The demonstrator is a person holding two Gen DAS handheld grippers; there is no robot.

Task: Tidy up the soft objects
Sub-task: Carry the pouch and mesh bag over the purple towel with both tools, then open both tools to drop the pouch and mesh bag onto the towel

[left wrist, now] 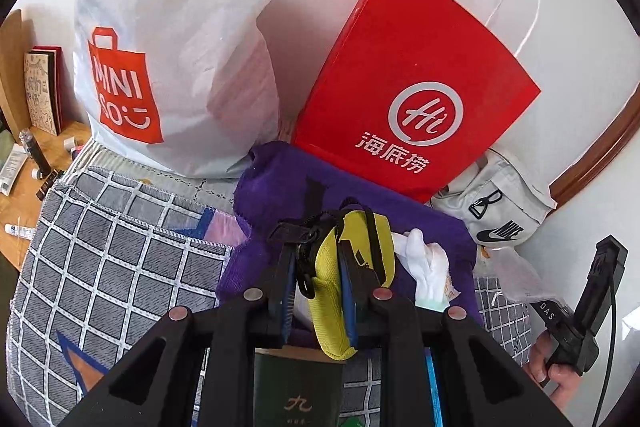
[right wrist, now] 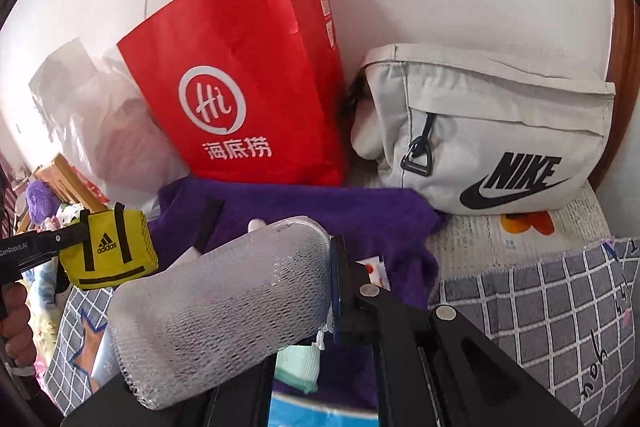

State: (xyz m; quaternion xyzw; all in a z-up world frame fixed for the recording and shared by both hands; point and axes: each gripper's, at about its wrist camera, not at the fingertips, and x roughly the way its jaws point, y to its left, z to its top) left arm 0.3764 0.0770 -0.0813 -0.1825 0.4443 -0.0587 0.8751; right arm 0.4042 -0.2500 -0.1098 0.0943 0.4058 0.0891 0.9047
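Note:
My left gripper is shut on a small yellow Adidas pouch and holds it above a purple towel. The pouch also shows at the left of the right wrist view. My right gripper is shut on a white foam mesh sleeve, which hides its left finger. It hangs over the same purple towel. A white glove lies on the towel beside the pouch.
A red paper bag and a white Miniso plastic bag lean on the wall behind the towel. A grey Nike waist bag lies to the right. A checked grey cover spreads over the bed. A wooden side table holds small bottles.

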